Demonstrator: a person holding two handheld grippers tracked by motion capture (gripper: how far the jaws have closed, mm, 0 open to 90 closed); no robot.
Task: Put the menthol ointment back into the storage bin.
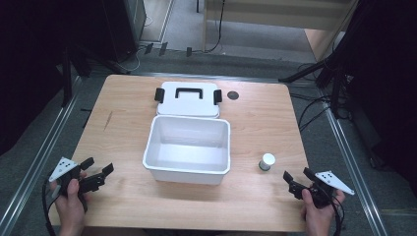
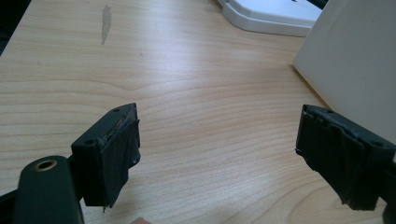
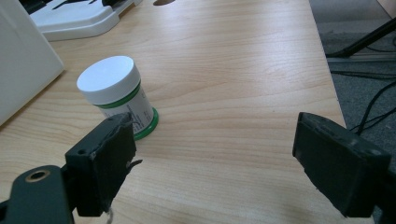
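Opening of the approach. The right gripper sits at the near right table edge, jaws wide apart and empty; the left gripper rests near left, likewise spread on nothing. Just beyond the right gripper stands the small white-capped jar, upright, long axis vertical, cap up, to the right of the open white storage box. Farther off lies the box lid, handle up. Next, probably: advance the right jaws to straddle the jar's sides, then close.
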